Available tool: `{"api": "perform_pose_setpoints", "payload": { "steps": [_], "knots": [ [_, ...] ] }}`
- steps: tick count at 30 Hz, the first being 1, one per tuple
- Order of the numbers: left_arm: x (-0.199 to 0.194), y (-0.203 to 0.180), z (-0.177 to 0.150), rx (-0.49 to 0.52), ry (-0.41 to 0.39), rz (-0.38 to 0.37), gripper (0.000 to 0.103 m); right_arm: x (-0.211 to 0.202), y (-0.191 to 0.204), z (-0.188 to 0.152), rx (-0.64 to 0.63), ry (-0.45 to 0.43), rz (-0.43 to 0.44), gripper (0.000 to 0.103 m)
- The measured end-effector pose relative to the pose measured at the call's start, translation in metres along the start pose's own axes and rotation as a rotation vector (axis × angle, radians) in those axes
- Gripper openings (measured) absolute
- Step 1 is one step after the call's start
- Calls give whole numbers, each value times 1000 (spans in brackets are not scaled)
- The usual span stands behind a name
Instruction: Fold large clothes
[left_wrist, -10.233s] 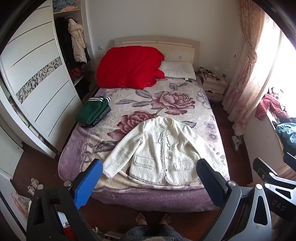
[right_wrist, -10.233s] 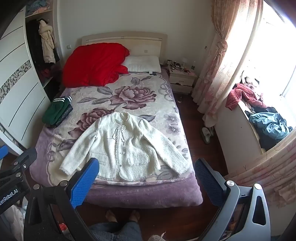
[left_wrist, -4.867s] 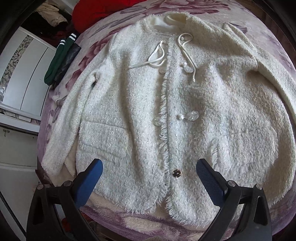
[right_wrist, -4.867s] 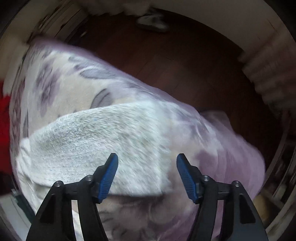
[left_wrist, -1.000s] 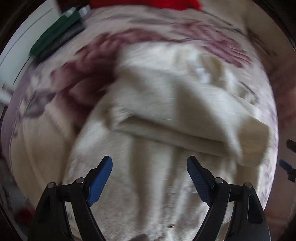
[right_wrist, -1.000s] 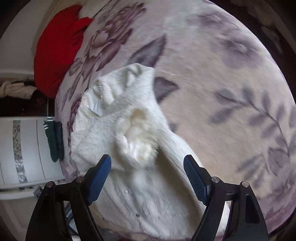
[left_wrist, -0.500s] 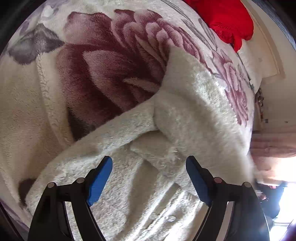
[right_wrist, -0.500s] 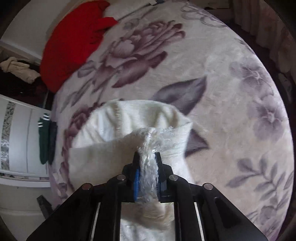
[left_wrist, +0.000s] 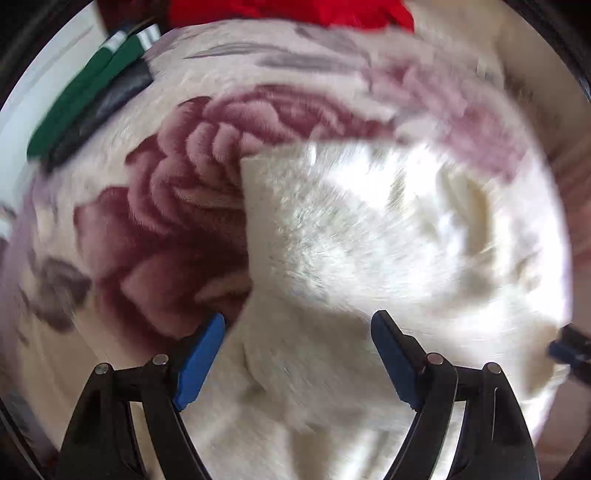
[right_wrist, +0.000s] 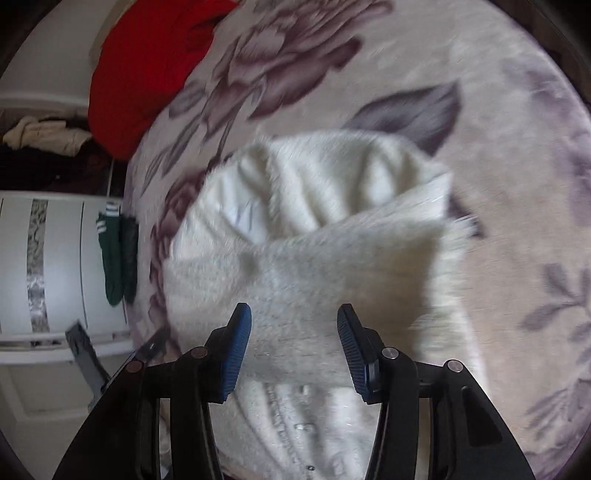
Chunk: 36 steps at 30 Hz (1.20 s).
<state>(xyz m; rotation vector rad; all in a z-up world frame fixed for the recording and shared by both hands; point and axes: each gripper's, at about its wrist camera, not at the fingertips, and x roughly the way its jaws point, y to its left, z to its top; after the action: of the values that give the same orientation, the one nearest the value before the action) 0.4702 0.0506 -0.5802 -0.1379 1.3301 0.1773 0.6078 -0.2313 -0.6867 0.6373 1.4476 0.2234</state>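
A fluffy white cardigan (left_wrist: 362, 236) lies on the floral bed blanket (left_wrist: 155, 229), its sleeves folded across the body. In the right wrist view the cardigan (right_wrist: 306, 236) shows a sleeve laid over its front, with buttons near the bottom. My left gripper (left_wrist: 297, 354) is open and empty, just above the cardigan's left edge. My right gripper (right_wrist: 293, 343) is open and empty, over the folded sleeve. Both views are motion-blurred.
A folded green and dark garment (left_wrist: 85, 96) lies at the bed's left edge, also in the right wrist view (right_wrist: 116, 254). A red quilt (right_wrist: 147, 66) sits at the head of the bed. A white wardrobe (right_wrist: 55, 258) stands beside the bed.
My right gripper has let go of the sleeve cuff and opened; the sleeve now lies across the cardigan. My left gripper has swung over the cardigan's left edge.
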Motion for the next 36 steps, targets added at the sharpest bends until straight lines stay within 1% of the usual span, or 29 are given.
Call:
{"api": "perform_pose_setpoints", "payload": {
  "steps": [1, 2, 3, 4, 5, 6, 7, 8, 9, 11, 13, 15, 16, 17, 18, 19, 20, 21, 22, 23, 24, 25, 26, 27, 28, 30, 33, 34, 36],
  "knots": [
    [17, -2, 0, 28, 40, 36, 80, 16, -2, 2, -1, 25, -24, 51],
    [38, 2, -4, 26, 88, 39, 82, 30, -8, 4, -9, 25, -91, 51],
    [51, 8, -8, 14, 122, 24, 84, 42, -17, 8, -10, 17, -168, 50],
    [61, 15, -9, -6, 144, 3, 85, 50, -28, 10, 2, 12, -210, 44],
    [66, 19, -10, -23, 150, -16, 85, 57, -39, 14, 29, 22, -216, 43],
    [68, 24, -10, -40, 153, -33, 85, 59, -46, 16, 70, 43, -186, 43],
    [68, 27, -10, -49, 155, -43, 85, 54, -50, 17, 99, 46, -146, 43],
    [66, 28, -8, -52, 153, -47, 85, 44, -50, 17, 115, 37, -107, 46],
    [63, 29, -8, -51, 149, -51, 85, 29, -50, 17, 125, 16, -75, 49],
    [52, 31, -7, -61, 124, -58, 84, -4, -56, 17, 160, -47, -34, 66],
    [42, 32, -5, -75, 96, -64, 84, -25, -72, 26, 203, -93, -72, 70],
    [29, 34, -2, -89, 47, -64, 84, -29, -98, 48, 248, -111, -153, 70],
    [24, 35, 1, -95, 24, -51, 84, -24, -112, 62, 277, -100, -179, 70],
    [22, 36, 2, -95, 6, -41, 84, -15, -127, 75, 305, -69, -184, 70],
    [22, 36, 2, -88, -6, -31, 84, 1, -140, 88, 328, -7, -152, 70],
    [23, 34, 3, -68, -15, 5, 84, 18, -150, 93, 351, 44, -140, 70],
    [23, 32, 2, -48, -26, 29, 84, 30, -155, 98, 359, 73, -132, 68],
    [23, 29, 3, -33, -34, 37, 84, 42, -154, 102, 336, 100, -101, 59],
    [23, 27, 2, -21, -36, 44, 85, 46, -151, 106, 303, 109, -95, 18],
    [24, 25, 2, -11, -35, 51, 85, 52, -140, 109, 249, 119, -94, 10],
    [23, 23, 3, -6, -37, 55, 85, 51, -131, 111, 206, 108, -149, 9],
    [25, 23, 0, 0, -38, 63, 85, 45, -122, 115, 168, 58, -208, 8],
    [23, 21, -2, 3, -38, 63, 87, 41, -118, 120, 146, 23, -242, 8],
    [18, 20, -4, 5, -35, 49, 90, 35, -117, 127, 129, -28, -309, 7],
    [19, 20, -5, 6, -34, 40, 90, 32, -121, 135, 142, -58, -335, 7],
    [16, 17, -7, 11, -37, 57, 90, 35, -136, 147, 199, -65, -354, 7],
    [8, 19, -13, -4, -29, 44, 90, 44, -133, 153, 157, 4, -341, 9],
    [4, 21, -16, -16, -33, 34, 90, 36, -134, 151, 175, 8, -316, 13],
    [-4, 25, -22, -30, -43, 27, 90, 11, -136, 142, 188, 14, -232, 33]
  ]
}}
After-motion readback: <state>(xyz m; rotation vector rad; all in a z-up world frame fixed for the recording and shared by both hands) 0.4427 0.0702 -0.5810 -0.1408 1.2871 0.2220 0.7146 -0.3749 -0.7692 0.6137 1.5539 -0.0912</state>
